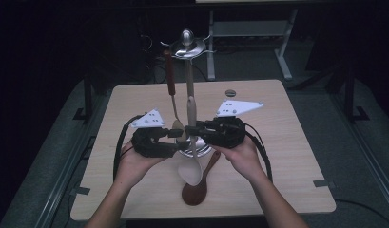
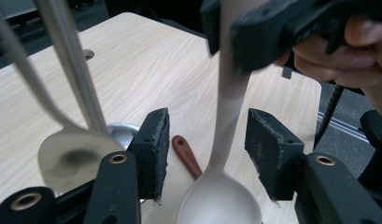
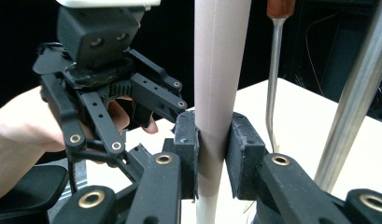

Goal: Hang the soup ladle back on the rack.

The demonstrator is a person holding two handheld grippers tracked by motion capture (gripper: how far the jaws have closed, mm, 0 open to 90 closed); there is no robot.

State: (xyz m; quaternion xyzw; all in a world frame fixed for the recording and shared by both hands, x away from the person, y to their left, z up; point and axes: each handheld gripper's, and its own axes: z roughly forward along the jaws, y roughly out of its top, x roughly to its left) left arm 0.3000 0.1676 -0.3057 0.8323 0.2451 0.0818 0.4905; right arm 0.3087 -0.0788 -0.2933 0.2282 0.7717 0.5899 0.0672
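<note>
Now the right claw grips the upright beige spoon by its handle, while the left claw, open, straddles its neck just above the bowl.

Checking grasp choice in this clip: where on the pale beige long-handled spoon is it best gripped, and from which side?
Grip the pale beige long-handled spoon on its straight handle, above the bowl, coming in level from the side. It hangs upright, and the handle is narrow and even, so flat pads close squarely across it, as the right hand-held gripper shows. The rounded bowl would slip.
</note>
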